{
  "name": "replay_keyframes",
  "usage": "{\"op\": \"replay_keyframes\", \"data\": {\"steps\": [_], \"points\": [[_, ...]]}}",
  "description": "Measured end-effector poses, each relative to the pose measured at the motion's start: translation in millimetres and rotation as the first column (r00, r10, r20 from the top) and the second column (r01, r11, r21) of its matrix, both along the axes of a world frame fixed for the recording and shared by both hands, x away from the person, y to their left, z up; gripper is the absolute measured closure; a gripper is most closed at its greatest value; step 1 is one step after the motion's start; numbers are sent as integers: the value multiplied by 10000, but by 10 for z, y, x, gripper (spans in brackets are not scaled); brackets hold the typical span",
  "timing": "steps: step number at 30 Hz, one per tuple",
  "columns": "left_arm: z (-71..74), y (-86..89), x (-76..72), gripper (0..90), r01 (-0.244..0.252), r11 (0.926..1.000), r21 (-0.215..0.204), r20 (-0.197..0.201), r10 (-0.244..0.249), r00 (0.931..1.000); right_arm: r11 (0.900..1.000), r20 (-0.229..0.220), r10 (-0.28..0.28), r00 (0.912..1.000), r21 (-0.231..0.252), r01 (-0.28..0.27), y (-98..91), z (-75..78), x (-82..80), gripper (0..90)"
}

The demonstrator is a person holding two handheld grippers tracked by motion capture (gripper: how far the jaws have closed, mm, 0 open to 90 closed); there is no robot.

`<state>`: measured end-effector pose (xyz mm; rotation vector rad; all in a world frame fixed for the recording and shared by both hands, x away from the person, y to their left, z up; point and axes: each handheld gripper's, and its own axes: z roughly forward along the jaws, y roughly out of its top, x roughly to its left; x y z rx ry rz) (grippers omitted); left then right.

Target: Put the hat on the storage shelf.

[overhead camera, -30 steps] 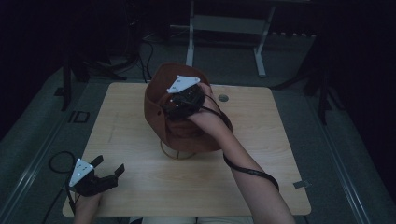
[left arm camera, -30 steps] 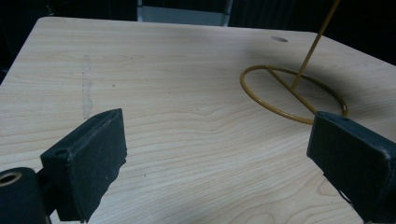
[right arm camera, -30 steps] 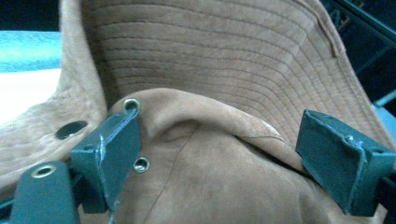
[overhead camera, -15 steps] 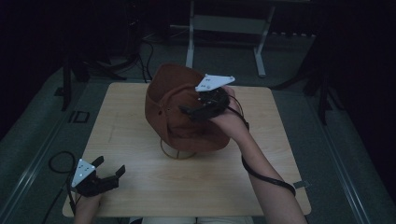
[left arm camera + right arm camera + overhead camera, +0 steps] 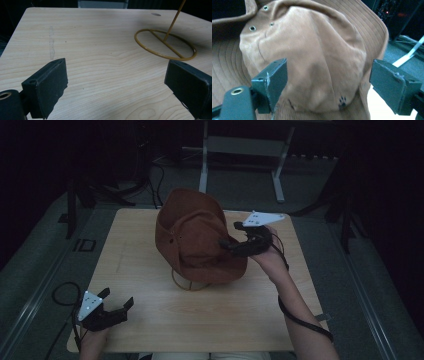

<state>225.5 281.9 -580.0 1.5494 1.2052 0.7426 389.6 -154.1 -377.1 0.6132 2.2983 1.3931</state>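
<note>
- The brown hat (image 5: 197, 237) sits on a thin yellow wire stand (image 5: 165, 43) near the middle of the tabletop (image 5: 150, 315), its crown tipped toward the person's right side.
- The right hand-held gripper (image 5: 231, 245) is level with the hat's right flank, its jaws spread wide; in the right gripper view the crown (image 5: 312, 62) lies between them, not yet pinched.
- The step in hand looks like settling or adjusting the hat on the stand, or readying a grip on the crown; which of the two I cannot tell.
- A next move would call for closing gently on the soft fabric without tipping the light stand, whose ring base merely rests on the wood.
- The left hand-held gripper (image 5: 112, 310) rests low at the near left corner of the tabletop, well apart from the hat, jaws open and empty; the left gripper view looks past them at bare wood and the stand's ring.
- Nothing else lies on the tabletop. Beyond it, a white frame (image 5: 240, 150) and dark stand legs occupy the dim floor, clear of the work.
- The wide floppy brim (image 5: 372, 27) could catch a jaw.
</note>
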Motion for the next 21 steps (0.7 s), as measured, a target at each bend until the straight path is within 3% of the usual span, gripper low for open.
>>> {"op": "replay_keyframes", "data": {"steps": [15, 21], "points": [[-5, -14, -6, 55, 143, 9999, 45, 17, -143, 9999, 9970, -616, -724, 9955, 224, 739, -576, -466, -97, 158], [-6, -11, -10, 54, 103, 9999, 73, 32, -103, 9999, 9931, -646, -1139, 9914, 195, 1154, -772, -658, -175, 158]]}}
